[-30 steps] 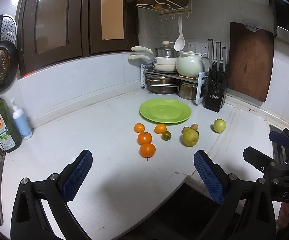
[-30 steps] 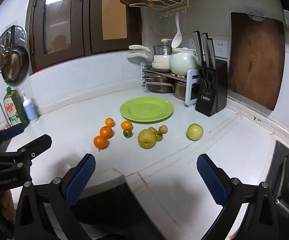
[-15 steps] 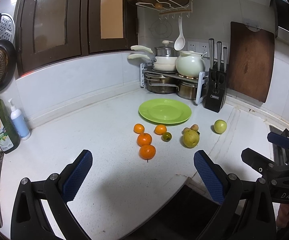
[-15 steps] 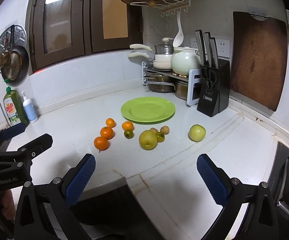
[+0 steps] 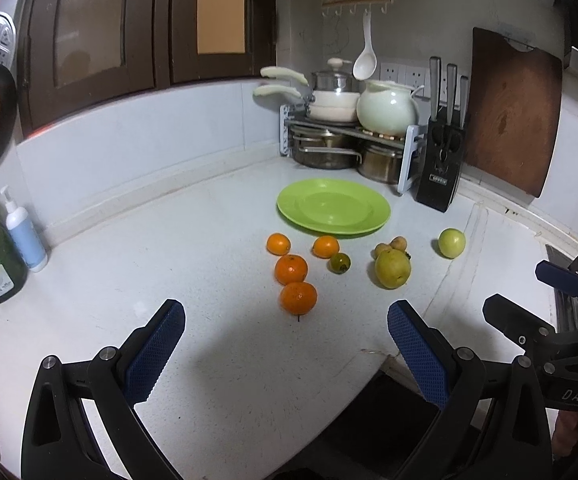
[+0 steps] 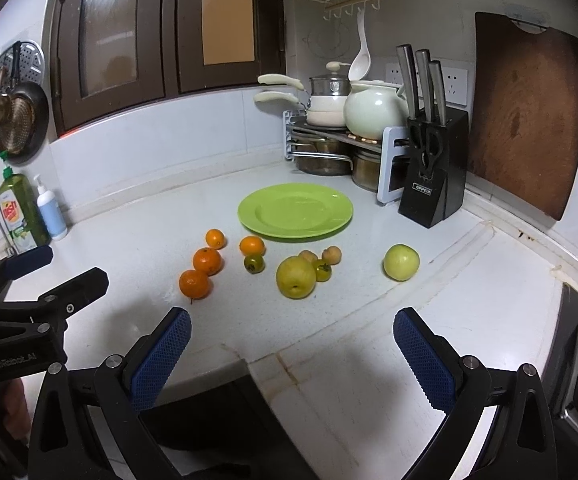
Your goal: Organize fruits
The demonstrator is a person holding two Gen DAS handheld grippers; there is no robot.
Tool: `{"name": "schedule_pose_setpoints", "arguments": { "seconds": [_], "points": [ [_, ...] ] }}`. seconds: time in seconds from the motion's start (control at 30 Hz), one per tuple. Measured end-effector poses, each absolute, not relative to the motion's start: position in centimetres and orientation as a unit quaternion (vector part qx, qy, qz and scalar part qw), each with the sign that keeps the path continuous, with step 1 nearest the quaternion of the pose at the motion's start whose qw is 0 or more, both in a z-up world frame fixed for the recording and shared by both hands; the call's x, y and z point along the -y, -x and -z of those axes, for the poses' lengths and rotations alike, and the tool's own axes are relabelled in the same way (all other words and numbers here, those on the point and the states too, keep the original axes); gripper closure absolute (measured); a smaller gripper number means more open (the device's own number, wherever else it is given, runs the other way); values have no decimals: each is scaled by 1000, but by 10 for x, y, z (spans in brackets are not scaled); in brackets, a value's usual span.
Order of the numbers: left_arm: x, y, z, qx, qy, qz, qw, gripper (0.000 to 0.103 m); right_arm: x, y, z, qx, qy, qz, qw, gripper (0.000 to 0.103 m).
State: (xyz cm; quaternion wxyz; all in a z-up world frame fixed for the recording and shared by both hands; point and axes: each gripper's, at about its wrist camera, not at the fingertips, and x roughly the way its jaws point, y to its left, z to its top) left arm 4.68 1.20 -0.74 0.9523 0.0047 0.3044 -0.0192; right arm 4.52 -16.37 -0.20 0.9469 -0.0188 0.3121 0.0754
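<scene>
Left wrist view is showing the nearest orange lying dead ahead of your spread, empty left gripper; the right gripper, also spread, is sitting farther off.

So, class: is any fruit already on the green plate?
No, the green plate is bare; the oranges and the other fruit all sit on the countertop in front of it.
</scene>
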Motion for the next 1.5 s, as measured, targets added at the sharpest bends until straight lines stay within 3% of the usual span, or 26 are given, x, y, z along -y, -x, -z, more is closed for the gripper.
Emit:
{"name": "schedule_pose_setpoints", "arguments": {
  "seconds": [0.43, 0.87, 1.5],
  "points": [
    [-23, -98, 38, -340, -15, 26, 940, 1, 155, -106, 34, -372, 10, -86, 924, 1],
    [-23, -157, 79, -414, 4, 61, 908, 25, 148, -167, 73, -422, -16, -98, 901, 9],
    [-13, -194, 100, -472, 8, 99, 876, 57, 150, -212, 97, -463, -55, -102, 879, 35]
  ]
}}
